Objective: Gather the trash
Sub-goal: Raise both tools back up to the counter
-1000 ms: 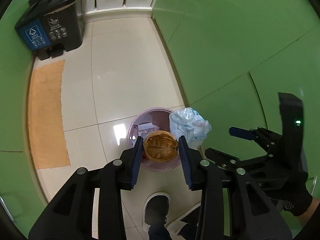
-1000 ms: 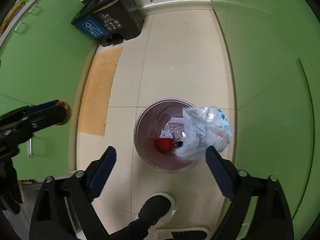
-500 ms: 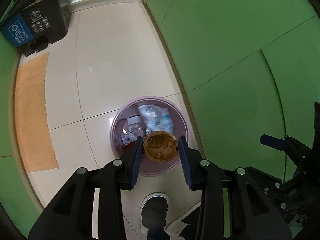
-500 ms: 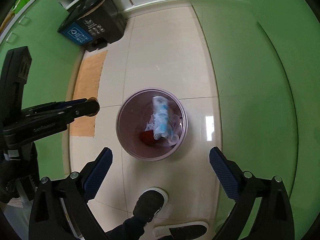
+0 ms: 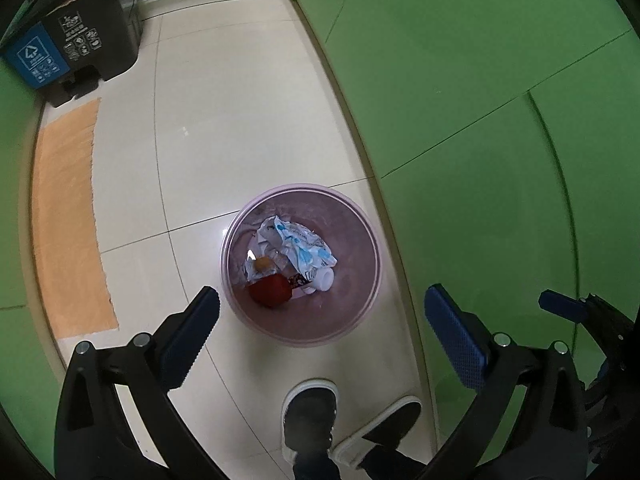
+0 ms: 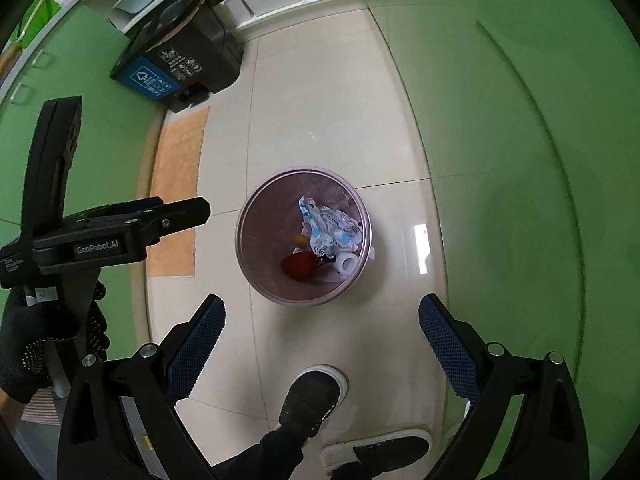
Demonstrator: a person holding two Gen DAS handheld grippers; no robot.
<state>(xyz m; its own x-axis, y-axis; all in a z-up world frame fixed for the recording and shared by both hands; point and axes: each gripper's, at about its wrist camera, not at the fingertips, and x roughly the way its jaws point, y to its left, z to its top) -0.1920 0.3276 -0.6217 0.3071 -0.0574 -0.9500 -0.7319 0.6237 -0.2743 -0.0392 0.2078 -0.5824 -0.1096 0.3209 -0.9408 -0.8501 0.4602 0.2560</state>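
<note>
The left gripper [image 5: 320, 320] points down over a round translucent pink plastic waste bin [image 5: 360, 312] on the cream tiled floor [image 5: 224, 120]. Its jaws have just been opening and now stand wide apart with nothing between them. The small brown walnut-like shell [image 5: 262, 265] lies inside the bin at about nine o'clock, just above a red round object [image 5: 270, 290] and beside a crumpled white-and-blue plastic wrapper [image 5: 300, 246].

The right gripper [image 6: 322, 326] is also spread wide and empty — the bin sits at twelve o'clock from its fingertips. A black-gloved hand [image 6: 44, 340] at eight o'clock in the right view holds the left tool.

A dark pedal bin with a blue label [image 6: 176, 68] stands at eleven o'clock by an orange mat [image 6: 176, 196]. Two black shoes with white soles [image 5: 310, 412] rest at six o'clock — close to the bin.
</note>
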